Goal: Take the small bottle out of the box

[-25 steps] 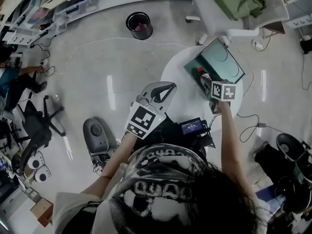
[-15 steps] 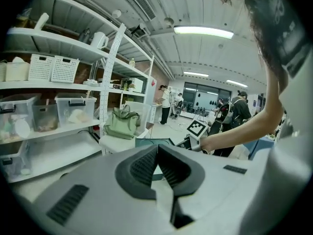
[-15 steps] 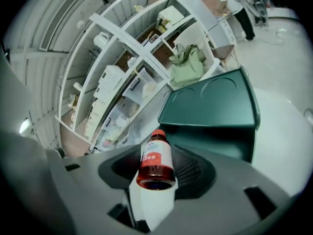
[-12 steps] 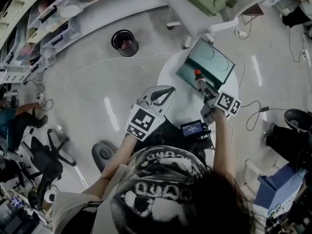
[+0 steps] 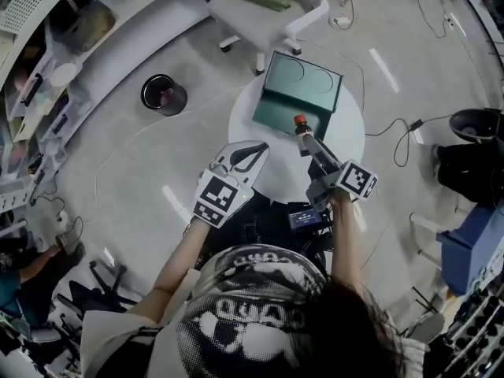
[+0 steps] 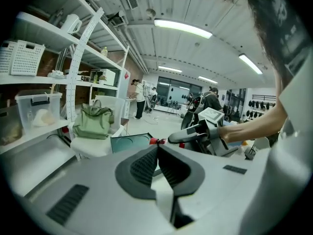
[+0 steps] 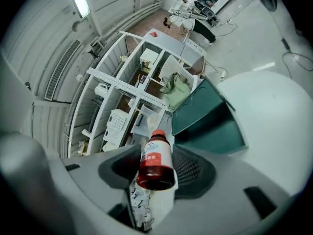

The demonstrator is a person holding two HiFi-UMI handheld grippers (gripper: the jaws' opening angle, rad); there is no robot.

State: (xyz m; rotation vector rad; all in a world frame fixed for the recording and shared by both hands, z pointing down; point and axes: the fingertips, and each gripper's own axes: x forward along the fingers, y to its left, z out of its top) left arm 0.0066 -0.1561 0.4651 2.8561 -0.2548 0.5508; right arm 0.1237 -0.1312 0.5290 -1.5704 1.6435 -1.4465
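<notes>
Fingers (image 7: pixel 196 168) of the right gripper (image 7: pixel 156 154) clenched on the small red-brown plastic bottle with a red cap (image 7: pixel 155 164)

They press the bottle's body from both sides, so the cap points forward, away from the hand, and the bottle cannot slip. It hangs just in front of the open dark green box (image 5: pixel 302 93), above the round white table (image 5: pixel 350 128), so it seems already taken out. The left gripper (image 5: pixel 250 153) has its fingers pressed together on nothing. It hovers near the table edge, probably only kept out of the way.
</notes>
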